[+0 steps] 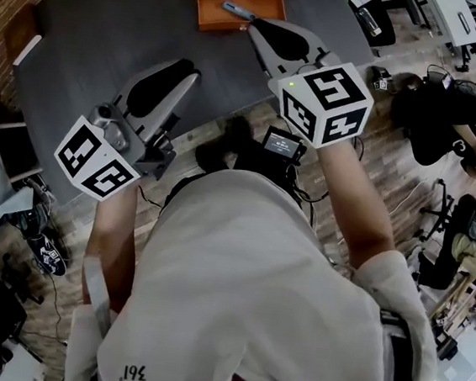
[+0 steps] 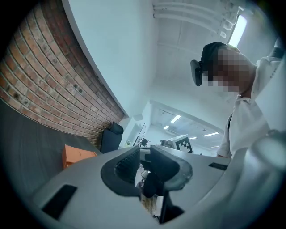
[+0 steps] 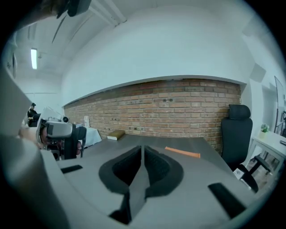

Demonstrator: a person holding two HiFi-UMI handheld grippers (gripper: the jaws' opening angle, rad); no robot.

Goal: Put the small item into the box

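The orange box [image 1: 215, 10] stands open on the dark table [image 1: 112, 20], at the far side in the head view. A small bluish-grey item [image 1: 238, 10] lies inside it near the front wall. My right gripper [image 1: 253, 26] hovers just short of that wall with its pads together and nothing between them; in the right gripper view [image 3: 142, 154] they meet along one line. My left gripper [image 1: 193, 72] is lower left over the table's near edge. Its pads [image 2: 129, 163] stand slightly apart with only background showing between them. The box also appears as an orange shape [image 2: 77, 155] and a thin strip [image 3: 182, 152].
A brick wall [image 3: 178, 107] runs behind the table, with a black office chair [image 3: 237, 134] at its end and a book [image 3: 116, 134] on the far corner. Seated people [image 1: 448, 123], chairs and cables crowd the wooden floor on the right.
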